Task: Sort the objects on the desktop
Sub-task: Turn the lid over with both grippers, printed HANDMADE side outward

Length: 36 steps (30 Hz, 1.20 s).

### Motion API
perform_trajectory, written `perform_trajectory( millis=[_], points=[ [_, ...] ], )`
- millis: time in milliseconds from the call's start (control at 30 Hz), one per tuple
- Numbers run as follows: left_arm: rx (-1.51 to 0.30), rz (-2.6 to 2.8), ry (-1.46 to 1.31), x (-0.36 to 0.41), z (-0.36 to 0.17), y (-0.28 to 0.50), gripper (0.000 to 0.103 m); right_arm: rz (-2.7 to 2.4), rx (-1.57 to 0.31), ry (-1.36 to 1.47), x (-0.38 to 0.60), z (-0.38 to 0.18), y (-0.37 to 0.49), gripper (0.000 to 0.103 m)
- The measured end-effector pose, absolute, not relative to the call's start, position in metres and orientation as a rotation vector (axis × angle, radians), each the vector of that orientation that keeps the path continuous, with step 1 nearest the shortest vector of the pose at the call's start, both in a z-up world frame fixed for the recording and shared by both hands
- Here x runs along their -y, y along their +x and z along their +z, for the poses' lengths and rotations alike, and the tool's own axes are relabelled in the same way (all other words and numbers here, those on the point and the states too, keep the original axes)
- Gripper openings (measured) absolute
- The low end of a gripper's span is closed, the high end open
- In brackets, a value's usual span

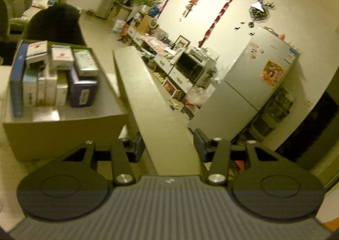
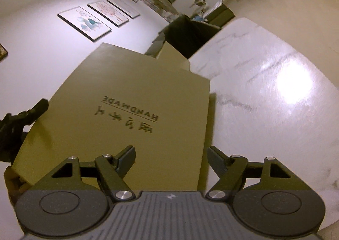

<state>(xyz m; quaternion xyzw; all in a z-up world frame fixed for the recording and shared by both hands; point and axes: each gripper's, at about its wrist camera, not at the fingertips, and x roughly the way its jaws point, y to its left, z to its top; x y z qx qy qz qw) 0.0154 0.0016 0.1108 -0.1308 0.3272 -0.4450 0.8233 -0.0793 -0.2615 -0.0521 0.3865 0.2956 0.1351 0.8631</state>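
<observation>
While we hold box lid (image 1: 148, 91) up edge-on in left gripper (image 1: 169, 146), pads clamp its rim. Right gripper (image 2: 171, 161) hangs released over lid's printed face, jaws wide, nothing gripped. Open cardboard box (image 1: 63, 134) packed with small cartons (image 1: 55, 74) sits beside lid on marble table (image 2: 275, 91).

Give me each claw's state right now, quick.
Left claw: closed on the tan lid.
Right claw: open; the lid's edge sits between its fingers, not gripped.
</observation>
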Motion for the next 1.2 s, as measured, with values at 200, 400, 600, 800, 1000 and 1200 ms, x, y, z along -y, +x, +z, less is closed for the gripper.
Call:
perform_trajectory(
  millis=[200, 400, 600, 800, 1000, 1200],
  points=[
    [-0.739, -0.894, -0.293, -0.021, 0.084, 0.022, 0.045, 0.257, -0.664, 0.802, 0.252, -0.063, -0.068, 0.078],
    [-0.778, -0.900, -0.362, -0.033, 0.058, 0.023, 0.045, 0.232, -0.664, 0.819, 0.256, -0.069, -0.072, 0.078],
    [-0.738, -0.940, -0.380, -0.032, 0.052, 0.007, 0.045, 0.197, -0.653, 0.824, 0.265, -0.067, -0.080, 0.078],
    [-0.732, -0.951, -0.410, -0.029, 0.042, -0.006, 0.046, 0.184, -0.637, 0.844, 0.273, -0.069, -0.087, 0.078],
    [-0.728, -0.962, -0.431, -0.024, 0.035, -0.021, 0.046, 0.165, -0.624, 0.836, 0.280, -0.068, -0.099, 0.078],
    [-0.742, -0.967, -0.476, -0.013, 0.023, -0.030, 0.046, 0.131, -0.603, 0.843, 0.291, -0.071, -0.114, 0.078]
  ],
)
